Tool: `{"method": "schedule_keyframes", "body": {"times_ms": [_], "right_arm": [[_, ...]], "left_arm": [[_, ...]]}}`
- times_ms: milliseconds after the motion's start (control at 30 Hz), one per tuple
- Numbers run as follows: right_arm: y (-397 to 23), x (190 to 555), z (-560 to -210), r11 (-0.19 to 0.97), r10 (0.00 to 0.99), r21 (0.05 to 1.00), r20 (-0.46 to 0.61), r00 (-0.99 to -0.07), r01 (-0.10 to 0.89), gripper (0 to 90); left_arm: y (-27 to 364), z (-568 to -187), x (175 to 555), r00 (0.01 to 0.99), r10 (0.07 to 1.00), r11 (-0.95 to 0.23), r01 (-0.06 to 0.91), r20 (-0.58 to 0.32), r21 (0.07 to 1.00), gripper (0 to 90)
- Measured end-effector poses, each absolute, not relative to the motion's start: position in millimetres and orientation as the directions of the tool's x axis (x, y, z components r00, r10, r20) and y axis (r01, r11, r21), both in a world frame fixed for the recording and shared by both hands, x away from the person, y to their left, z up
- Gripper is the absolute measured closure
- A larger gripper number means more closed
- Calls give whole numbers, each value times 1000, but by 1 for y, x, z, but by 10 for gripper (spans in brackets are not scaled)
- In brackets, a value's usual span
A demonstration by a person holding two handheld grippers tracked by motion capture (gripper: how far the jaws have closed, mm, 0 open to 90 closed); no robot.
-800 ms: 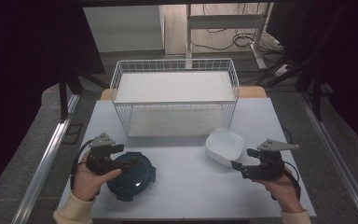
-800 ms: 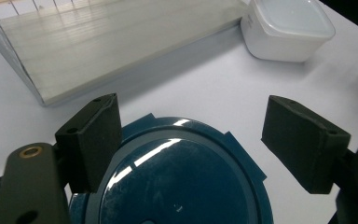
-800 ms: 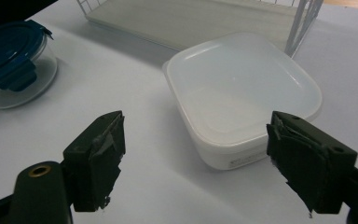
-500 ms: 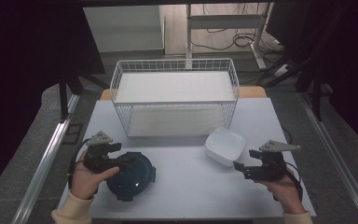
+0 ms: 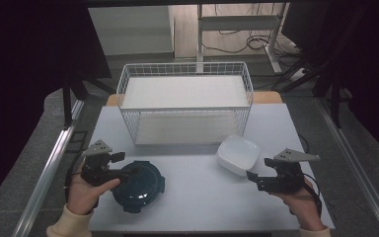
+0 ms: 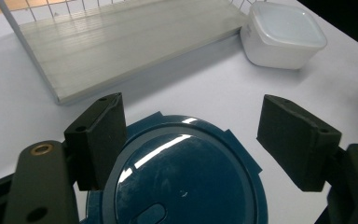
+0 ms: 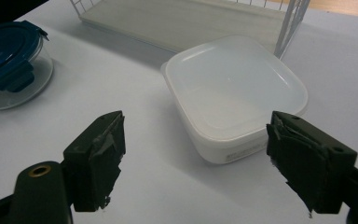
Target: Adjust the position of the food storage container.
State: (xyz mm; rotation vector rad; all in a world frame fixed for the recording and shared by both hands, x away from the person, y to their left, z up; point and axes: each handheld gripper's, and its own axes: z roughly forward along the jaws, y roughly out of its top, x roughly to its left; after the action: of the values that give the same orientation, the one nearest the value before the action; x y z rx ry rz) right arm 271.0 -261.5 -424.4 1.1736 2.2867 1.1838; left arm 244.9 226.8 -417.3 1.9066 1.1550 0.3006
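Over round dark-blue-lidded clear container (image 6: 182,177), left gripper (image 6: 191,135) spread wide; right gripper (image 7: 196,161) likewise before square white plastic box (image 7: 235,91); best centred before closing.

The tabletop (image 5: 197,197) is viewed from above, facing forward. Both claw views are set close and low; the white container (image 6: 284,35) is shared.

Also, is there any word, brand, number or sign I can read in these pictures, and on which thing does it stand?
No text can be read.
White square container: a faint raised marking on its front wall in the right gripper view, too small and blurred to read.
Blue round lid: no lettering, only reflections.
Wire basket: no label visible.
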Motion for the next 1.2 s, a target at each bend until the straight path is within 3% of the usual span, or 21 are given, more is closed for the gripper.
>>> {"method": "schedule_keyframes", "body": {"times_ms": [267, 433, 900, 1100, 1200], "right_arm": [[-264, 274, -430, 326, 782, 776, 100, -616, 540, 195], [-268, 276, -432, 308, 792, 775, 112, -600, 552, 195], [-263, 273, -430, 322, 798, 767, 96, -595, 555, 195], [-264, 273, -429, 316, 806, 767, 92, -584, 558, 195], [-263, 273, -431, 319, 808, 763, 91, -582, 562, 195]], "left_arm": [[229, -425, 250, 523, 827, -212, 629, -206, 748, 245], [244, -427, 244, 494, 852, -224, 643, -173, 733, 299], [283, -441, 235, 383, 913, -213, 741, -140, 637, 631], [289, -454, 238, 362, 922, -218, 780, -139, 587, 848], [289, -460, 238, 363, 920, -222, 793, -147, 567, 891]]}}
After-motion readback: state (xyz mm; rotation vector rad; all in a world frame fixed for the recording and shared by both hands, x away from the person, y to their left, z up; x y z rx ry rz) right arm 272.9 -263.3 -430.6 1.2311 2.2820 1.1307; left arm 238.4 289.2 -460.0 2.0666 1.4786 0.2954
